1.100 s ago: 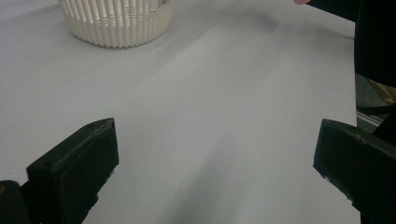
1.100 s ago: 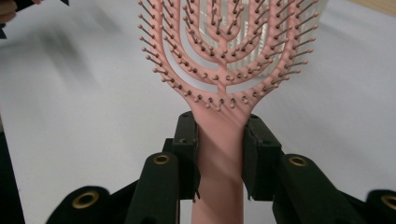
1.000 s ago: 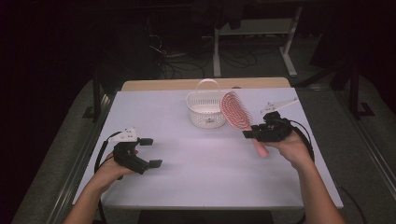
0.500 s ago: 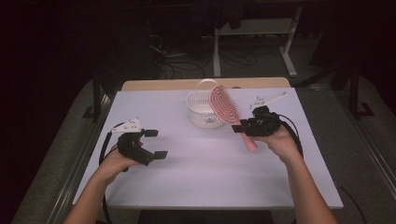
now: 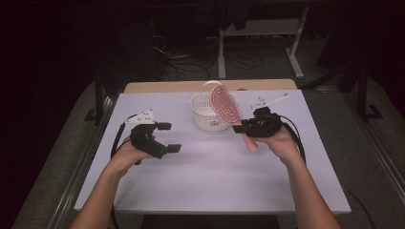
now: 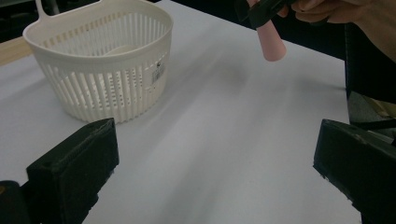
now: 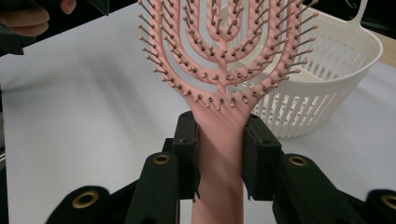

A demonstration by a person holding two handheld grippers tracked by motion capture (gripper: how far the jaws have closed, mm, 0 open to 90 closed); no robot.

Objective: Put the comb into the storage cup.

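With the right gripper (image 7: 219,154) clamped on the pink hairbrush (image 5: 224,106) handle, head raised just beside the white basket (image 5: 206,114) on the worktop (image 5: 210,176), I'd tip it bristles-first over the basket's rim before releasing; the left gripper (image 5: 165,138) waits wide open, empty, well apart from the basket.

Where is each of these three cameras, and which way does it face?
High view: above the person's side, looking forward and down at the table; forearms, left gripper and right gripper show.
Left gripper view: rides the left gripper, facing the basket; its black jaws stand wide apart.
Right gripper view: rides the right gripper, its jaws clamping the pink hairbrush.
All three show basket and brush.
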